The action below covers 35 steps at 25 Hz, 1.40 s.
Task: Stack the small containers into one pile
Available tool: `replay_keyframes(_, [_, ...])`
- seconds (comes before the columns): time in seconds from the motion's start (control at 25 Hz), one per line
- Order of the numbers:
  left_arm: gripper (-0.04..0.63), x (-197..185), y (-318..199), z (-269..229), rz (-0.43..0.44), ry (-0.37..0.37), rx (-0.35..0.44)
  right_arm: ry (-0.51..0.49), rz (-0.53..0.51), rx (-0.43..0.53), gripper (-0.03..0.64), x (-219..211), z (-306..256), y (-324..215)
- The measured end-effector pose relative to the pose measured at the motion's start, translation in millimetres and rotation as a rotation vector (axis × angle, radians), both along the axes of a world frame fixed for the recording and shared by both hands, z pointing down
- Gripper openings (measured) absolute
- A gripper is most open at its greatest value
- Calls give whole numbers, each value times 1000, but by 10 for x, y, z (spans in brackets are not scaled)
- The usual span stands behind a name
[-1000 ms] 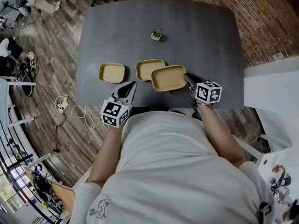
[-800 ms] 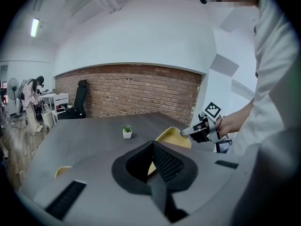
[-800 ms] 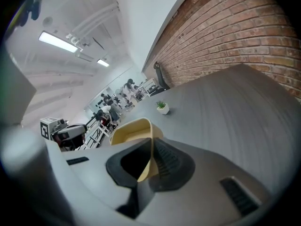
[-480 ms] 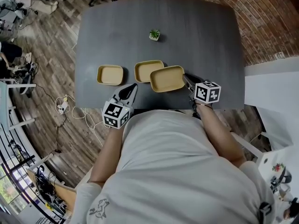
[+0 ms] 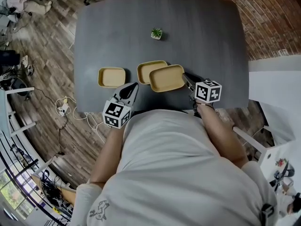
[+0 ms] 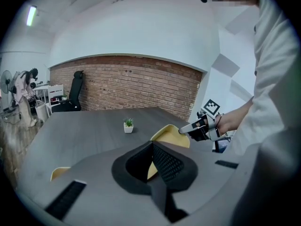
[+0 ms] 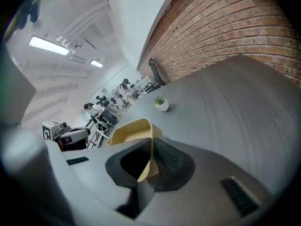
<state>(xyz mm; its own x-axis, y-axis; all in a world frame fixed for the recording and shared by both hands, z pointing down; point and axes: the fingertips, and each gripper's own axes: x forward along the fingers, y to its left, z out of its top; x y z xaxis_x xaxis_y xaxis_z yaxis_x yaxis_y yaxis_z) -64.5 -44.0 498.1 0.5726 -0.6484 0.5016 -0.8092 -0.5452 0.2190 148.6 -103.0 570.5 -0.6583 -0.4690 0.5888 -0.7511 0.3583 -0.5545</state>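
Three tan containers are on the dark table (image 5: 207,36). One container (image 5: 112,77) lies alone at the left, and a second (image 5: 149,68) lies in the middle. The third (image 5: 167,78) hangs tilted, overlapping the middle one's right side. My right gripper (image 5: 185,77) is shut on its right rim; in the right gripper view the rim (image 7: 141,126) runs between the jaws of that gripper (image 7: 149,149). My left gripper (image 5: 133,85) hovers near the table's front edge between the left and middle containers, shut and empty, touching neither. The left gripper view shows the held container (image 6: 171,135).
A small potted plant (image 5: 157,33) stands farther back at the table's middle. A brick wall (image 5: 268,18) runs behind the right side. Wooden floor with cables (image 5: 66,107) lies left of the table. A white surface (image 5: 277,93) sits at the right.
My right gripper has carried the held container a little left and lower, further over the middle container. The left gripper has dipped slightly and stays near the front edge.
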Motion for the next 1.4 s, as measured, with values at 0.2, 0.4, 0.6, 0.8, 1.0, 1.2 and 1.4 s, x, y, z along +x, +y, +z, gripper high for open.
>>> replay_keyframes(0.2, [11,-100,-95,70,13,10,-26,-4,5,-31,25,-162,81,-42])
replay_keyframes(0.4, [11,-195,-186,151,28,21,-55,-11,19,-71,26,-309,176,-97])
replay_keyframes(0.6, [11,-332,-263,243,34,27,-87,-20,31,-98,26,-493,259,-188])
replay_keyframes(0.8, [11,-424,-345,296,39,38,-107,-12,31,-127,26,-611,356,-230])
replay_keyframes(1.0, [11,-505,-407,346,42,47,-126,-4,48,-158,26,-621,450,-227])
replay_keyframes(1.2, [11,-531,-491,422,43,55,-143,11,54,-189,26,-603,559,-218])
replay_keyframes(1.4, [11,-523,-546,494,50,62,-161,19,55,-215,26,-610,644,-208])
